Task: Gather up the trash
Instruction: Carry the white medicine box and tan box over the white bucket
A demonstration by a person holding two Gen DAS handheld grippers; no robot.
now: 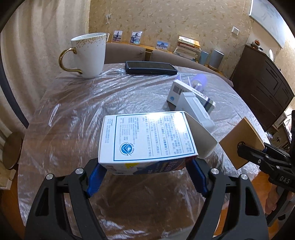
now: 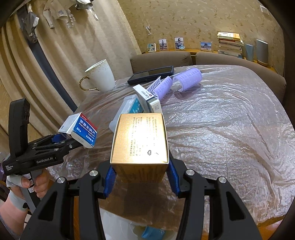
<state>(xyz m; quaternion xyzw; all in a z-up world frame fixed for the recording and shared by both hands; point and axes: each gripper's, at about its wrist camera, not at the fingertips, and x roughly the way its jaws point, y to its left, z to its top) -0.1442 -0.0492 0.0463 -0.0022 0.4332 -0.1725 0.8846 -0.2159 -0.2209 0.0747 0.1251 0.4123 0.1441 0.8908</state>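
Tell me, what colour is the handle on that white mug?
Gold. The mug's handle shows best in the left wrist view.

Beige leaf-pattern wallpaper (image 2: 184, 16) all around me; pale striped curtains (image 1: 36, 37) on the left; brown sofa (image 2: 160, 61) behind the plastic-covered surface (image 1: 110, 96), a ledge of photo frames (image 1: 136, 37) and stacked books (image 1: 188, 48) above it; dark wooden cabinet (image 1: 261, 88) on the right.

Crinkled clear plastic sheeting (image 2: 230, 114) covers the tabletop, shining wetly. The gold box (image 2: 141, 140) is glossy metallic card; the white medicine box (image 1: 147, 136) is smooth printed card. The mug (image 1: 89, 55) is glazed ceramic with a gilt handle.
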